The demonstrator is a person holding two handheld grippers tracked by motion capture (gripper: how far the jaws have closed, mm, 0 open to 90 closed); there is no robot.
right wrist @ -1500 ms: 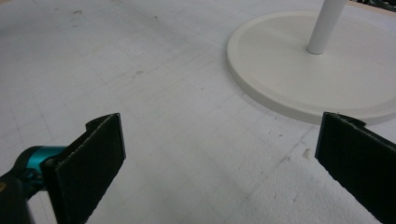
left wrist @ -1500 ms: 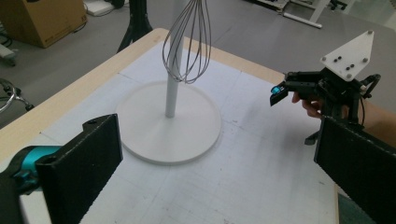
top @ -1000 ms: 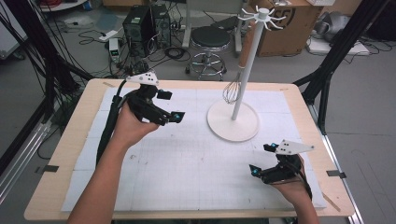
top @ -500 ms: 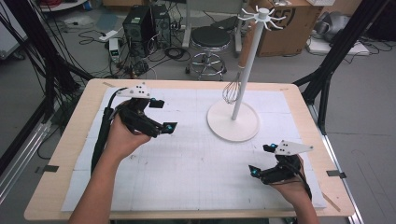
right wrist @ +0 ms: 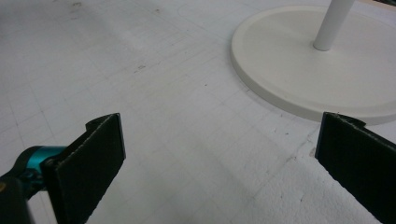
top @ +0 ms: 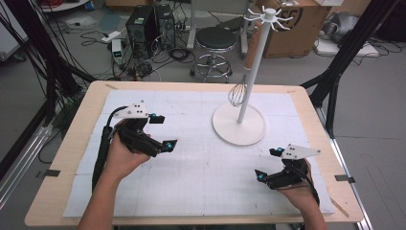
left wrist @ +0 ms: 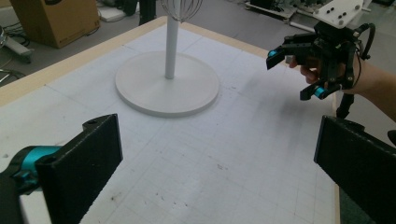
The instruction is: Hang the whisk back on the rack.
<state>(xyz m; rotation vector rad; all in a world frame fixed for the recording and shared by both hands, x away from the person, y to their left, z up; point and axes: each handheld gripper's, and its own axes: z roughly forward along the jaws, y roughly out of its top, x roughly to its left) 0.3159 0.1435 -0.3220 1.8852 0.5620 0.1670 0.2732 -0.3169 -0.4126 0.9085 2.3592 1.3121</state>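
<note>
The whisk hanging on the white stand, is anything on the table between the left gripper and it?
Nothing visible. Bare white mat lies between the left gripper and the stand where the whisk hangs; the right gripper sits off to the side.

The whisk (left wrist: 181, 8) gets chopped off by the top edge in the left gripper view (just the bottom of the wires shows). In the right gripper view the stand (right wrist: 327, 60) loses its pole at the top edge, and its base runs off the right side.
</note>
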